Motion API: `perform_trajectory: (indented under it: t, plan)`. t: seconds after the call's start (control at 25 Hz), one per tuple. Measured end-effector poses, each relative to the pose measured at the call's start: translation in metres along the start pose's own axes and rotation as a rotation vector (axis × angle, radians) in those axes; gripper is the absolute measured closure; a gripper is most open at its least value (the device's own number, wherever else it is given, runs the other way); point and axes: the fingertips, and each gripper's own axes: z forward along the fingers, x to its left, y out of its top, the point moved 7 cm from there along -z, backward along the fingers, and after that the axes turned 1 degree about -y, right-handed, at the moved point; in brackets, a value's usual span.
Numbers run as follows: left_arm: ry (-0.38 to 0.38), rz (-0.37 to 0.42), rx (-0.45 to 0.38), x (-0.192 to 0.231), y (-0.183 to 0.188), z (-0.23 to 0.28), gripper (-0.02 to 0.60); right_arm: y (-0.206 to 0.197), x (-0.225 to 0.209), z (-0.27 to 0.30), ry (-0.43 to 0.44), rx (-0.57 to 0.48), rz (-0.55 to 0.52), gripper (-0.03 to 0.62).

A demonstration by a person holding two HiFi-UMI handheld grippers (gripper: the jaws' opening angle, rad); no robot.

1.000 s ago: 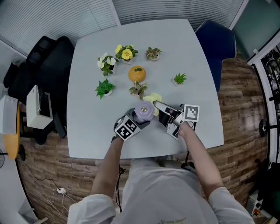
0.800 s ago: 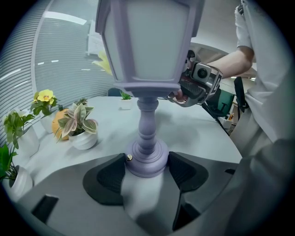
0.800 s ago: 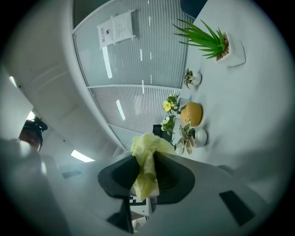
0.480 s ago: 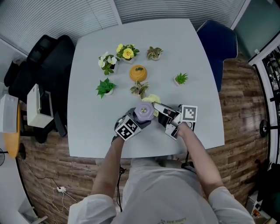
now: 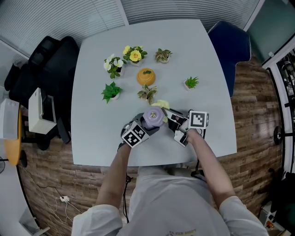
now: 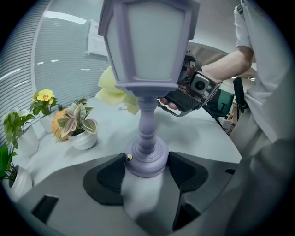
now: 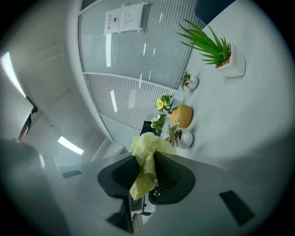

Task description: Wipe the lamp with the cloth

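Grips the light, stiff, probably top-heavy lilac lantern-shaped lamp [image 6: 150, 46] low at its round base with left tool [image 6: 147, 168], pinching the limp yellow-green cloth [image 7: 145, 150] in right tool [image 7: 148, 174].

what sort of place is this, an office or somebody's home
Most likely an office or meeting room, though I can't be certain. A plain pale table stands with a blue chair and a black chair at its sides, and slatted blinds run along the wall behind.
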Motion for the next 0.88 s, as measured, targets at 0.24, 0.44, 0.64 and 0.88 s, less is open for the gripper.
perform_trajectory:
  t: [0.24, 0.44, 0.64, 0.88]
  plan:
    - [0.002, 0.001, 0.003, -0.001, -0.001, -0.001, 0.278, -0.001, -0.003, 0.001, -0.023, 0.022, -0.001, 0.491]
    - [-0.002, -0.003, 0.005, 0.0, 0.0, 0.0, 0.278, 0.005, -0.007, 0.004, -0.028, 0.044, -0.009, 0.491]
    - [-0.004, -0.005, 0.008, 0.0, 0.0, 0.0, 0.278, 0.017, -0.01, 0.013, 0.041, 0.099, -0.018, 0.49]
    - [-0.007, -0.008, 0.01, 0.001, 0.0, 0.0, 0.278, 0.036, -0.006, 0.027, 0.138, 0.159, -0.013, 0.49]
